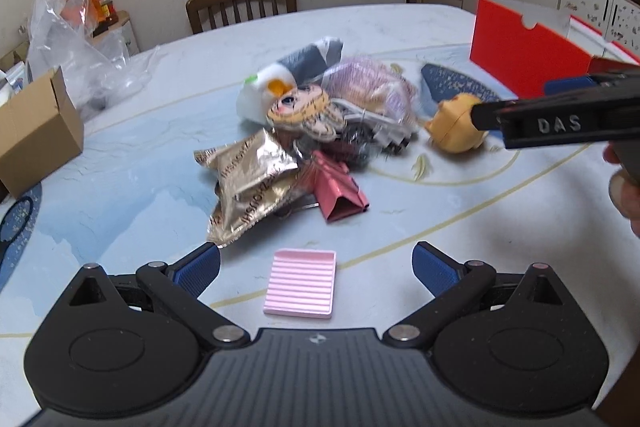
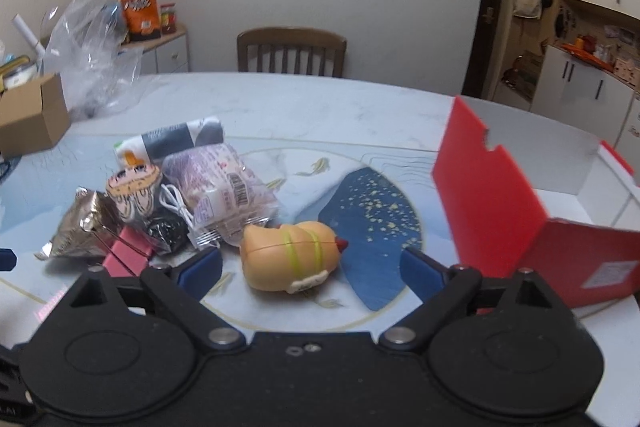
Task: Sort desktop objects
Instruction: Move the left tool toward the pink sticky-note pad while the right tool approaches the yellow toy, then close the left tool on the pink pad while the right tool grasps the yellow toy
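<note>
1. The left gripper hung over the counter with its jaws spread wide and nothing between the pads.
2. A pink ribbed tray lay flat on the counter just ahead of those jaws, roughly centred in the gap and untouched.
3. Beyond the tray sat the pile: a gold foil packet, a pink binder clip, a flat cartoon-face charm and a clear wrapped snack bag.
4. The right gripper also had its jaws released and gripped nothing.
5. A hot-dog-shaped toy rested on the counter between and just beyond the right jaws, nearer the left pad, with no pad touching it.
6. An open red box stood to the right of the toy, close to the right pad.
7. A cardboard box and a crumpled clear plastic bag sat at the far left edge.
</note>
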A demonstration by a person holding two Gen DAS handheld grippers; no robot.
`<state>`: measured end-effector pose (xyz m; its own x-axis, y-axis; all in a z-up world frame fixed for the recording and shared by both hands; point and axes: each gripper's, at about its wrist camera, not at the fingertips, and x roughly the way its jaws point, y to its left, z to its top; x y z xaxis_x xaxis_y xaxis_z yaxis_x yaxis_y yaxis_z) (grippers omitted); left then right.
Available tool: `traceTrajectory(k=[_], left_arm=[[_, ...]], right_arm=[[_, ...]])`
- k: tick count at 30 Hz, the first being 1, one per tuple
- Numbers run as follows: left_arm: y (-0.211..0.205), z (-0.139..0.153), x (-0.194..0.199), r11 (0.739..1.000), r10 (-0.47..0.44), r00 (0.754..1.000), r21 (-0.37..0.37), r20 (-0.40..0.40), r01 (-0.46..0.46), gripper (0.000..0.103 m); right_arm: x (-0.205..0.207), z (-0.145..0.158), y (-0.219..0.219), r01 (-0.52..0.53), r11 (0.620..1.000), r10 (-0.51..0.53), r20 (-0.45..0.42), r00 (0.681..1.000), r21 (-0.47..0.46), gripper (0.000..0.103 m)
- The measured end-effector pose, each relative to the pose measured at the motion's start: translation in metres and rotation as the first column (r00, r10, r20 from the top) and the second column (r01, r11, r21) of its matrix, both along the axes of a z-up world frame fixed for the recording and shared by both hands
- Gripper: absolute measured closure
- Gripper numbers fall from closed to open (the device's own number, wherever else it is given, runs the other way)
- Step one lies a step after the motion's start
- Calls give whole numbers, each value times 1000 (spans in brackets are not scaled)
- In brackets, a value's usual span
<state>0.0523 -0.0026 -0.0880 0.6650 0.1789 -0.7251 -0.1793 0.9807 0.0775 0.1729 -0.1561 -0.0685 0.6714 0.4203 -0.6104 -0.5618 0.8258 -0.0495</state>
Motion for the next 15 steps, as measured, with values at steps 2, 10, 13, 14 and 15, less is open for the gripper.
traceTrajectory(k=[2,10,13,14,15], left_arm=[[0,-7,2,1000,0,1000,9,-9,0,4],[9,-21,3,1000,18,999,-23,-38,-19,14],[9,-20,5,999,4,999,-41,-35,-5,22],[9,-20,6,999,-3,999,-54,-34,1,27],[10,-19,6,998,-7,999,-67,-34,5,30]], right_arm=[[6,-6,7,-15,1000,15,0,1000,-17,8],[26,-23,19,-31,998,30,-30,999,-53,10],[32,-27,22,-36,998,34,-42,999,-60,12],[33,-28,22,-40,998,37,-49,998,-58,13],[34,-28,23,-43,998,40,-54,998,-55,14]])
